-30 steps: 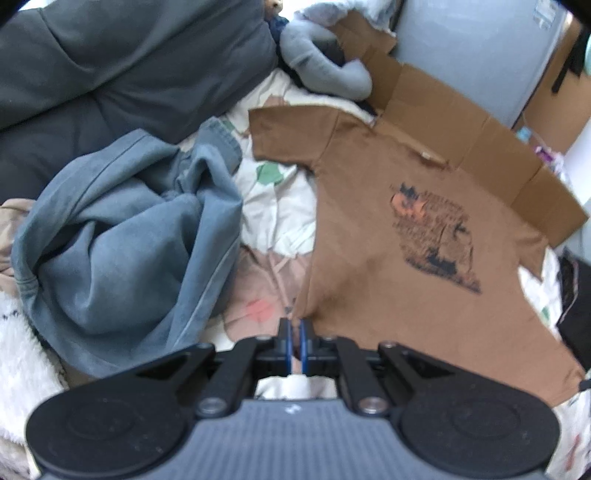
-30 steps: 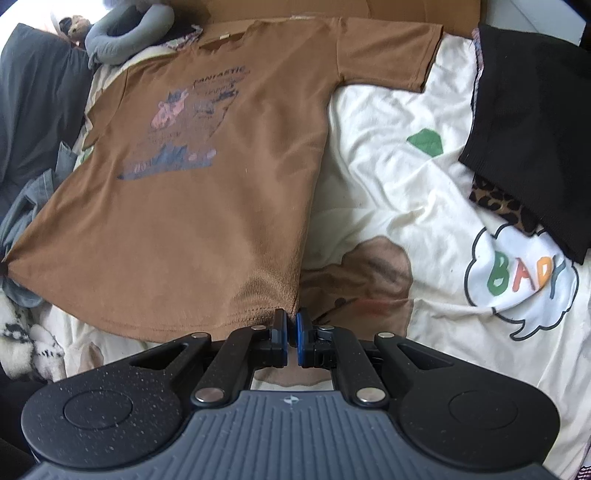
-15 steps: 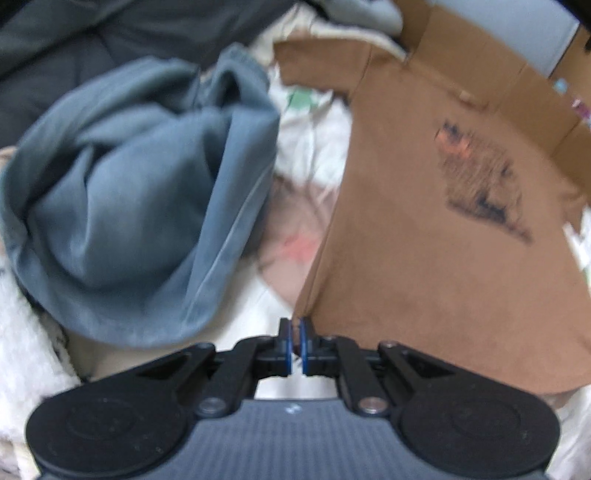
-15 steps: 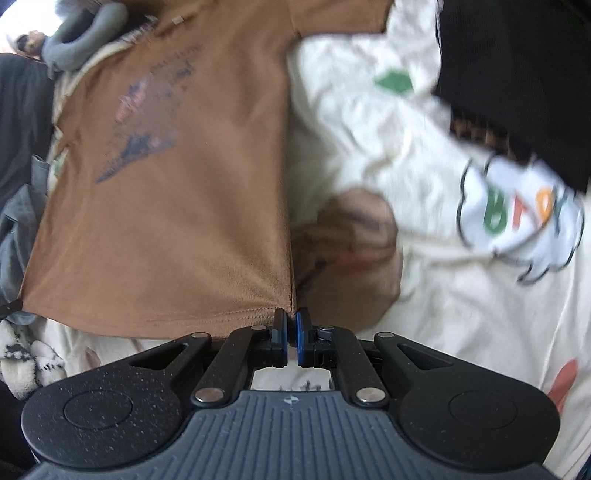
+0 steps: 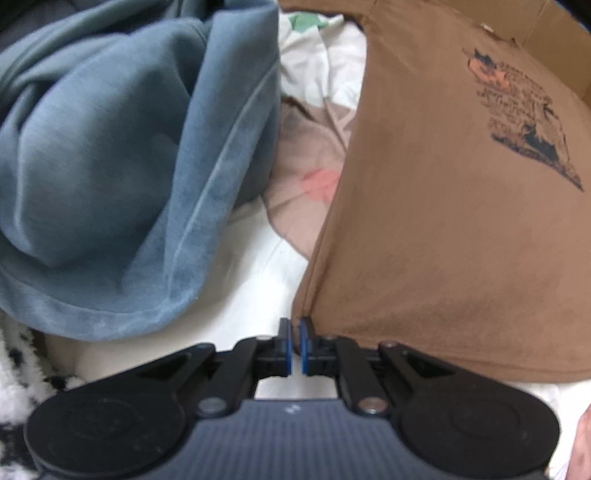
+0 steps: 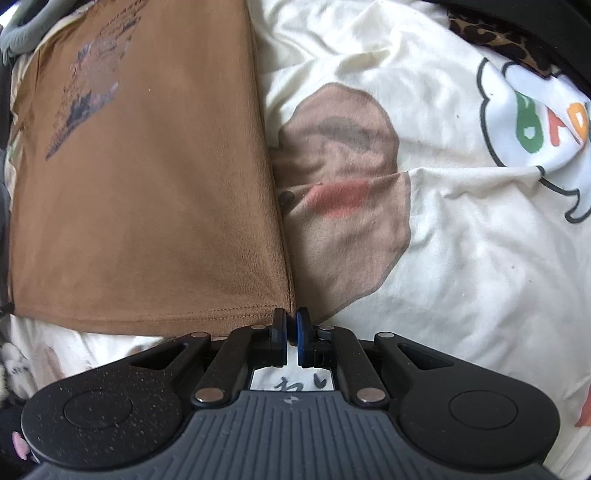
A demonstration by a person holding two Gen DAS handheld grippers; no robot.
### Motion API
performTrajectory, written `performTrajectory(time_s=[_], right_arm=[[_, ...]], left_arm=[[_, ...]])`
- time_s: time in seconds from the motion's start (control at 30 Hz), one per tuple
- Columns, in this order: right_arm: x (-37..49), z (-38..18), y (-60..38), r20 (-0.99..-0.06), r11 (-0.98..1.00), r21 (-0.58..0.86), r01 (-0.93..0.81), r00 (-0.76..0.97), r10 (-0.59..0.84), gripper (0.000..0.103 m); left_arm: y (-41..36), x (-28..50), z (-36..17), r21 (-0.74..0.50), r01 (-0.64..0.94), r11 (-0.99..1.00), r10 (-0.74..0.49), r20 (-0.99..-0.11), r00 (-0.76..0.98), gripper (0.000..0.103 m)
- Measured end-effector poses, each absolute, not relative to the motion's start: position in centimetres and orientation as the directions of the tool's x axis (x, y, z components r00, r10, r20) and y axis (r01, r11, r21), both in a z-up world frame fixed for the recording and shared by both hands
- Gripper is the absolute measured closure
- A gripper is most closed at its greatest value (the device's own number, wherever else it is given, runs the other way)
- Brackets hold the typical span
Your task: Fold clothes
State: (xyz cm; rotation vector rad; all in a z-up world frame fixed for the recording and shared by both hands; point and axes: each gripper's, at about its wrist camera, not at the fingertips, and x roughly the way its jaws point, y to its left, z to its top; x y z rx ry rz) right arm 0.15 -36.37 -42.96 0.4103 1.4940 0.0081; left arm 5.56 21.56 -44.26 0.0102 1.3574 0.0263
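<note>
A brown T-shirt (image 5: 443, 221) with a dark chest print lies spread front-up on a cream printed bedsheet (image 6: 461, 258). My left gripper (image 5: 294, 326) is shut on the shirt's hem corner at its left side seam, pointing steeply down close to the sheet. The same shirt (image 6: 147, 184) fills the left half of the right wrist view. There my right gripper (image 6: 291, 317) is shut on the opposite hem corner, where the stitched hem meets the side seam. The sleeves and collar are mostly out of frame.
A crumpled blue-grey garment (image 5: 129, 166) lies heaped just left of the shirt. Cardboard (image 5: 546, 48) stands behind the shirt's top. A black garment (image 6: 535, 22) over leopard-print cloth (image 6: 491, 33) lies at the far right. A fuzzy white blanket (image 5: 22, 369) sits at the near left.
Both grippers have sunk toward the bed with the hem corners still pinched, so shirt and sheet loom much larger. The pillow and dark duvet have left the left view.
</note>
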Motion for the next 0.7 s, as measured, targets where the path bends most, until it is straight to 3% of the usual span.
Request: performTrajectory(time_s=[0.13,0.33,0.4,0.47,0.57,0.63,0.7], right_arm=[[0.2,-43.9,-36.3,-0.969,0.938,0.247,0.245,0.087,0.232,0.099],[-0.7,-43.0,-35.9,-0.985,0.964,0.17,0.204,0.076,0.157,0.078],[-1.3,-42.2,-36.1,-0.983,0.965,0.177,0.193,0.077,0.165,0.078],[-1.9,-41.4,-36.5,-0.981,0.964,0.185,0.191,0.086,0.172,0.078],[-2.7,-39.8,-37.6,-0.974,0.955,0.213,0.208,0.118,0.192,0.078],[-2.9,-38.7,-38.2,-0.969,0.951,0.228,0.209,0.143,0.201,0.076],[-2.9,-37.4,-38.8,-0.964,0.949,0.238,0.206,0.169,0.205,0.072]], left_arm=[[21.5,5.5,-45.6,0.028,-0.036,0.999,0.035,-0.978,0.204,0.094],[20.7,5.6,-45.1,0.113,-0.007,0.994,0.113,-0.981,0.161,0.086],[20.2,5.5,-44.8,0.16,0.017,0.987,0.156,-0.978,0.14,0.079],[20.3,5.3,-44.2,0.201,0.008,0.98,0.199,-0.973,0.118,0.08],[20.5,4.7,-42.7,0.187,0.001,0.982,0.186,-0.975,0.122,0.077],[20.5,4.3,-41.3,0.19,0.002,0.982,0.188,-0.973,0.137,0.067],[20.4,4.1,-39.7,0.181,-0.002,0.983,0.179,-0.971,0.159,0.064]])
